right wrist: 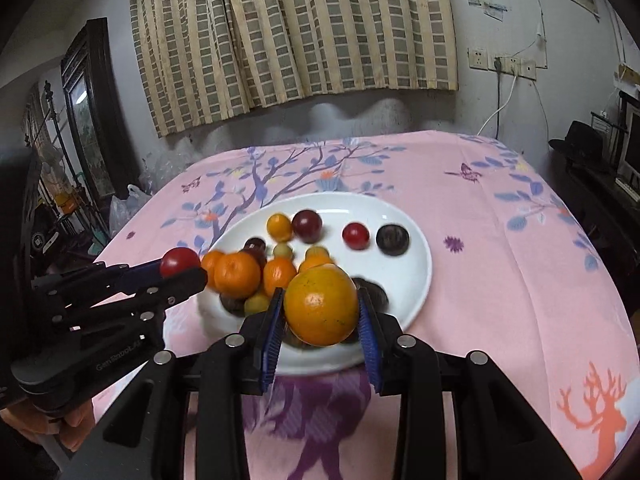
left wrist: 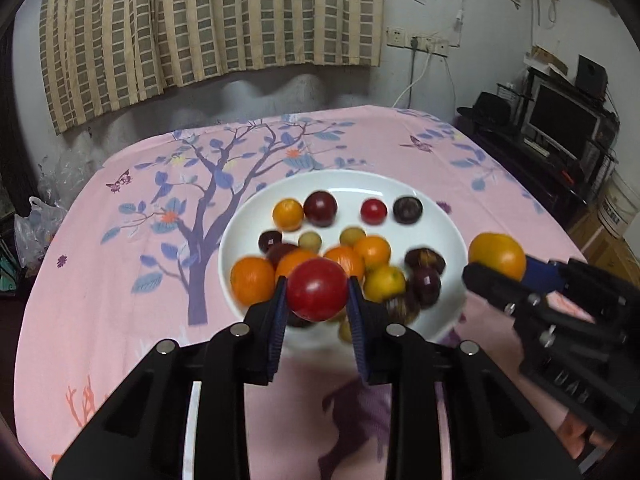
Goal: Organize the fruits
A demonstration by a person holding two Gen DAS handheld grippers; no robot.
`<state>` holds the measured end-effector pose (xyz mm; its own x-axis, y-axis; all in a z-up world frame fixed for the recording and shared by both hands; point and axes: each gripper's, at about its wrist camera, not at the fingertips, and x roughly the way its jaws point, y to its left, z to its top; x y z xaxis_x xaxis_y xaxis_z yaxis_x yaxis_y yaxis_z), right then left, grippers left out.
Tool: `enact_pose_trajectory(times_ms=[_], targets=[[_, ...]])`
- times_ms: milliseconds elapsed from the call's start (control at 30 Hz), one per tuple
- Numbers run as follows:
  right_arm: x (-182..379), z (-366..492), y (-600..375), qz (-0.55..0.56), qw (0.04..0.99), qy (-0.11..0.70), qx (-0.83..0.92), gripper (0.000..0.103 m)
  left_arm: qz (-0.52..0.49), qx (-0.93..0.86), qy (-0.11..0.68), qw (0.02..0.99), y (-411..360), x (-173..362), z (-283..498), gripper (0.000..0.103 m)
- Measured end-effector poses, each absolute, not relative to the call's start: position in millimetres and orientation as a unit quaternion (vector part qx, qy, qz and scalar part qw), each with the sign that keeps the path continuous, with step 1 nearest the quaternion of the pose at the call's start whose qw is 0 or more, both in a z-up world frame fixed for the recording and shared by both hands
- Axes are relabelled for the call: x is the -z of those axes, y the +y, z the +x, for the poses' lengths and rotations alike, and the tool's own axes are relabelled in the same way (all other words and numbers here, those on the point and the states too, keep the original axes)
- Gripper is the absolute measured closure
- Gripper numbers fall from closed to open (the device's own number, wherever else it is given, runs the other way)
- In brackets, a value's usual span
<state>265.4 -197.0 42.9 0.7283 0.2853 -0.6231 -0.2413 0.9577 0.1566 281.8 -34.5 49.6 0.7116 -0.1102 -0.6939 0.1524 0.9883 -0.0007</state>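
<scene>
A red tomato (left wrist: 317,289) was clamped tight between the blue pads of the left gripper (left wrist: 317,300), and a big orange (right wrist: 322,305) was squeezed in the right gripper (right wrist: 322,312). Just past both sets of jaws, the white plate (left wrist: 440,216) was seen piled with oranges, plums and small fruit, set on a pink tablecloth (left wrist: 120,280)

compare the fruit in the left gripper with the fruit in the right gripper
The red fruit in the left gripper is deep red and smaller; the orange in the right gripper is orange-yellow and bigger. Both are round, clamped between blue pads and held above the white plate.
</scene>
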Motion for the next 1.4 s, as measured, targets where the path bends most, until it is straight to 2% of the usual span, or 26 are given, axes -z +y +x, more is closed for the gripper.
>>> enact_pose_trajectory(times_ms=[300, 367, 400, 467, 533, 667, 767, 833, 900, 1000, 1400], targets=[[-21, 314, -187, 0.008, 0.928, 0.358, -0.105, 0.066, 0.016, 0.035, 0.396, 0.917, -43, -39, 330, 0.075], [-18, 314, -187, 0.004, 0.931, 0.351, -0.097, 0.057, 0.013, 0.026, 0.402, 0.915, -44, -35, 334, 0.071], [-18, 313, -189, 0.006, 0.934, 0.346, -0.09, 0.054, 0.01, 0.015, 0.403, 0.915, -43, -34, 335, 0.066], [-19, 310, -195, 0.014, 0.934, 0.345, -0.089, 0.054, 0.004, 0.005, 0.401, 0.916, -40, -35, 333, 0.046], [-20, 304, -202, 0.02, 0.936, 0.342, -0.086, 0.047, 0.002, 0.001, 0.39, 0.921, -36, -39, 327, 0.036], [-23, 286, -208, 0.011, 0.938, 0.334, -0.087, 0.043, 0.003, 0.0, 0.371, 0.929, -32, -48, 311, 0.024], [-26, 270, -210, 0.01, 0.938, 0.335, -0.089, 0.035, 0.002, 0.006, 0.369, 0.929, -29, -51, 295, 0.018], [-27, 259, -209, 0.008, 0.936, 0.339, -0.092, 0.03, 0.005, 0.006, 0.369, 0.929, -29, -50, 283, 0.015], [-25, 244, -206, 0.001, 0.933, 0.348, -0.096, 0.017, 0.006, 0.01, 0.373, 0.928, -27, -48, 269, 0.014], [-19, 220, -197, -0.022, 0.926, 0.368, -0.086, 0.004, 0.008, 0.01, 0.38, 0.925, -24, -42, 245, 0.008], [1, 149, -175, -0.079, 0.913, 0.391, -0.084, 0.004, 0.009, 0.016, 0.389, 0.921, -1, -8, 157, 0.005]])
